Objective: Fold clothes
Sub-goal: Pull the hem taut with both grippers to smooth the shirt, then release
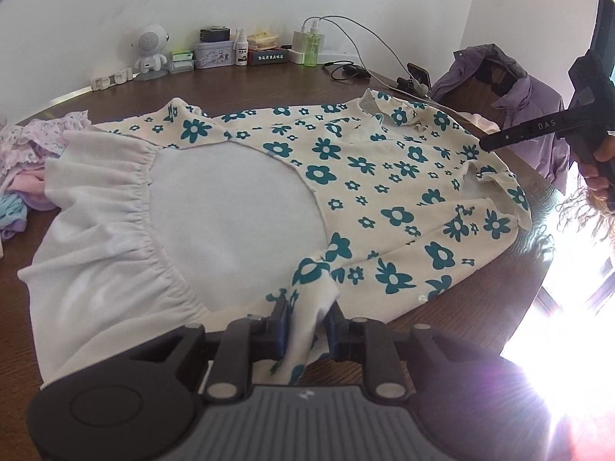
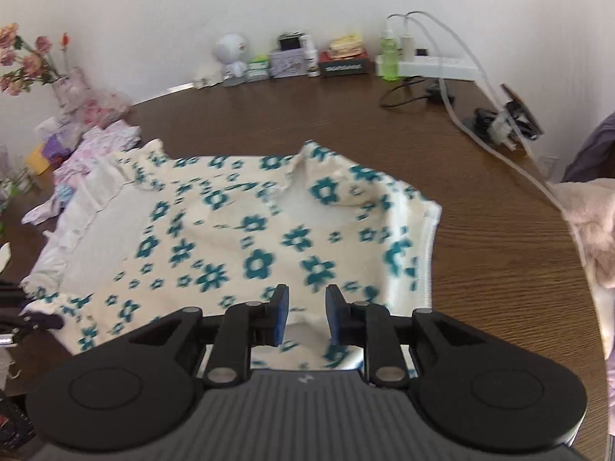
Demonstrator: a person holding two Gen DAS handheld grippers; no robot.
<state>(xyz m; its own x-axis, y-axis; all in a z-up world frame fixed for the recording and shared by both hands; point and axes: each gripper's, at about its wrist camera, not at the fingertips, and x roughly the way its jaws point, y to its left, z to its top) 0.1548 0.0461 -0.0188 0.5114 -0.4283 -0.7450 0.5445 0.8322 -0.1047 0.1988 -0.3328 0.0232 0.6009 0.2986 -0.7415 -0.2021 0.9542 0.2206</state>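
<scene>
A cream garment with teal flowers lies spread on the brown table, its white inside and gathered elastic edge turned up on the left. My left gripper is at the near hem. Its jaws stand a little apart, and a fold of the flowered cloth runs loosely between them. My right gripper hovers over the garment's near edge, open, with nothing pinched. In the left wrist view the right gripper shows as a black tool in a hand at the far right.
A pile of pastel clothes lies at the left. A purple jacket hangs at the right, near a pink fluffy cloth. Boxes, bottles, a white speaker figure, a power strip and cables line the back wall.
</scene>
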